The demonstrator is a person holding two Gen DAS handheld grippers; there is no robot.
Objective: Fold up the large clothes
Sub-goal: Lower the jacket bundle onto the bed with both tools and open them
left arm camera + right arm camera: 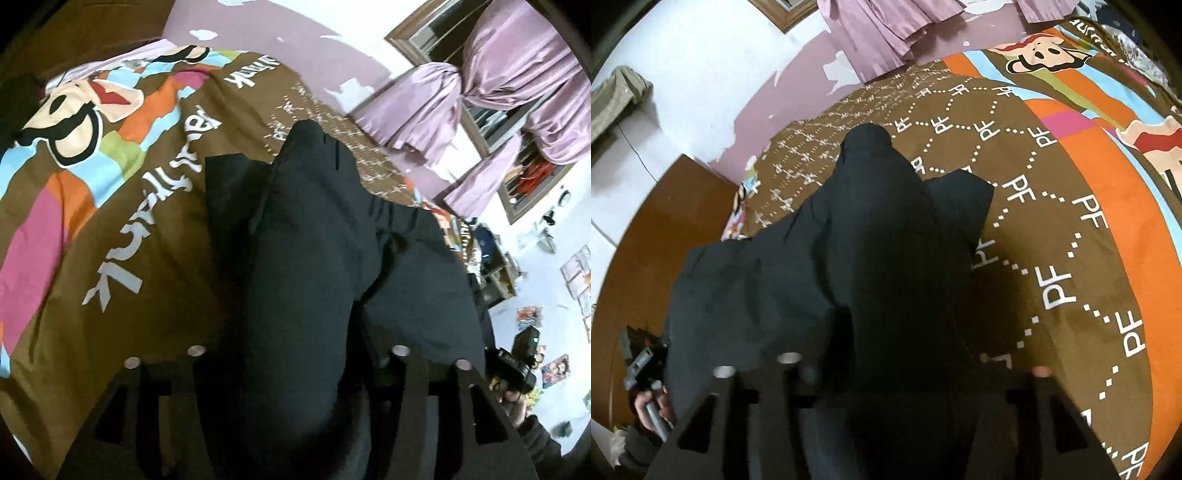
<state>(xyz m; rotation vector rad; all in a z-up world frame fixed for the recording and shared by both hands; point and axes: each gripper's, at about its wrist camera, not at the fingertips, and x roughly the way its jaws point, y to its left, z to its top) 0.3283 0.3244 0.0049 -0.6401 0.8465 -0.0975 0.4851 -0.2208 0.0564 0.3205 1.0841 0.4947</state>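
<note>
Treat this step as a release and re-grip: you have a dark garment (306,258) spread on the bed (140,229), and the fold is judged unfinished, since one end is still bunched. Draw each tool back along its own line so that no cloth drags with it, then choose corners or hem edges for the next grip, not mid-panel cloth. Keep both hands level with one another when you lift, or the fold line will skew. The left tongs (295,373) stand spread, with a long ridge of the garment running up between the fingers; whether the pads touch it cannot be told, as dark cloth hides them. The right tongs (882,373) likewise stand spread, with the cloth lying between and over the finger bases; no pinch is visible. In the left wrist view the garment extends from near the tongs to the far middle of the bed, with a wider panel to the right. In the right wrist view the bulk lies to the left, reaching the bed's left edge, and a pointed flap lies far right.
</note>
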